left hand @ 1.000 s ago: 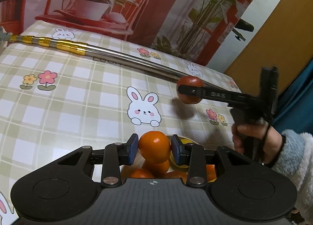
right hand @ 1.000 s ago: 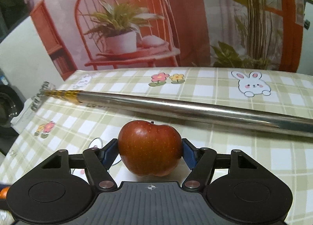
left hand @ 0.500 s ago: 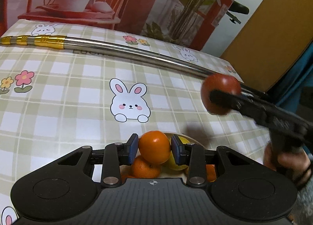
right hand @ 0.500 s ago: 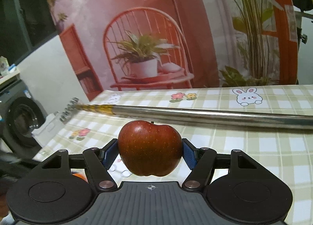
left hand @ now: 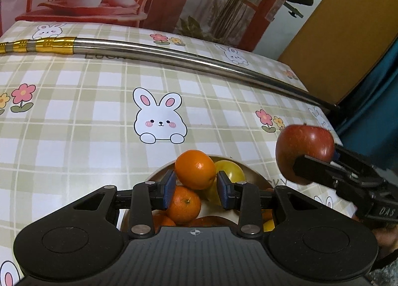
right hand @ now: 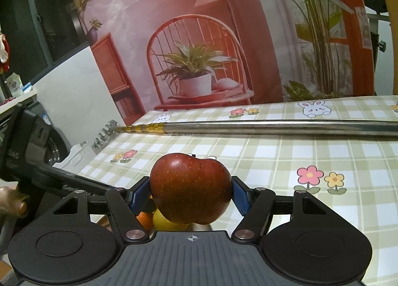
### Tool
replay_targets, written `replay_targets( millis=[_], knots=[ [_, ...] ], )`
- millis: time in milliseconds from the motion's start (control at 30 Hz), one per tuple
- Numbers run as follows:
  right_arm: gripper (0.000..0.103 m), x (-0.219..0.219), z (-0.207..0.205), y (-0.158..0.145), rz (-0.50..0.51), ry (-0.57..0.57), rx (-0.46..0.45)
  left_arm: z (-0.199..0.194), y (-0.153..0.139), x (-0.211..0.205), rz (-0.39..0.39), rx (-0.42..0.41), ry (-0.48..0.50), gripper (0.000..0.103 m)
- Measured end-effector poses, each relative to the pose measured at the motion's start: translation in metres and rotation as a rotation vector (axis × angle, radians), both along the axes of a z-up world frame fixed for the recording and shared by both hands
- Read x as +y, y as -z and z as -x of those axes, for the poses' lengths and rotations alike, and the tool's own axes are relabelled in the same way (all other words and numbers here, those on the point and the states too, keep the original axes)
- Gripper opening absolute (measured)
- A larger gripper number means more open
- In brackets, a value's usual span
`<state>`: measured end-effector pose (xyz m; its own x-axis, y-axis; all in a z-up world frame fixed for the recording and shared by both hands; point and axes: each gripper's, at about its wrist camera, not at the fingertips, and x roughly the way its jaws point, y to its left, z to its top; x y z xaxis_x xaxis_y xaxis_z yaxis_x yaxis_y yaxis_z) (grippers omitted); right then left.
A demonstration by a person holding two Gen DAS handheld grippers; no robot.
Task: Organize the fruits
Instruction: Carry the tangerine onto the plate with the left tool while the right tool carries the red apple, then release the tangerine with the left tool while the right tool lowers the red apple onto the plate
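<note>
My left gripper [left hand: 196,182] is shut on an orange [left hand: 195,169], its blue pads on either side of the fruit. It hangs just over a tan bowl [left hand: 159,174] holding more oranges [left hand: 185,203] and a yellow fruit [left hand: 230,172]. A red apple [right hand: 190,187] is clamped between the blue pads of my right gripper [right hand: 190,195]. In the left wrist view that apple [left hand: 304,149] hovers at the bowl's right side on a black finger [left hand: 321,170]. Below the apple, the right wrist view shows a bit of orange [right hand: 145,220] and yellow fruit [right hand: 164,221].
A long steel pole [left hand: 174,54] with a gold end lies across the far side of the checked bunny tablecloth [left hand: 74,136]. A printed backdrop with a potted plant stands behind. The table's edge runs at the right. A hand [right hand: 10,199] holds the left tool.
The right gripper has carried the apple from over the pole to beside the bowl. The left gripper has sunk a little with the orange, so more of the bowl shows.
</note>
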<state>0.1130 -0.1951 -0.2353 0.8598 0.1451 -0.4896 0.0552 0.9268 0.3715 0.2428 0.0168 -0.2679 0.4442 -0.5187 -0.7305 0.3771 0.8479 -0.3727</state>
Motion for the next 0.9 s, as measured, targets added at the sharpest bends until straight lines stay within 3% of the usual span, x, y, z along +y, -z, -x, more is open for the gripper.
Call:
replay_targets(
  millis=[467, 767, 900],
  knots=[
    [0.064, 0.037, 0.002, 0.005, 0.033, -0.080, 0.047, 0.035, -0.030, 0.034, -0.004, -0.110, -0.094, 0.040],
    [0.065, 0.058, -0.003, 0.011, 0.096, -0.130, 0.090, 0.046, -0.038, 0.051, -0.008, -0.139, -0.142, 0.042],
    [0.065, 0.061, -0.003, 0.013, 0.106, -0.131, 0.104, 0.051, -0.040, 0.050, -0.024, -0.153, -0.145, 0.047]
  ],
)
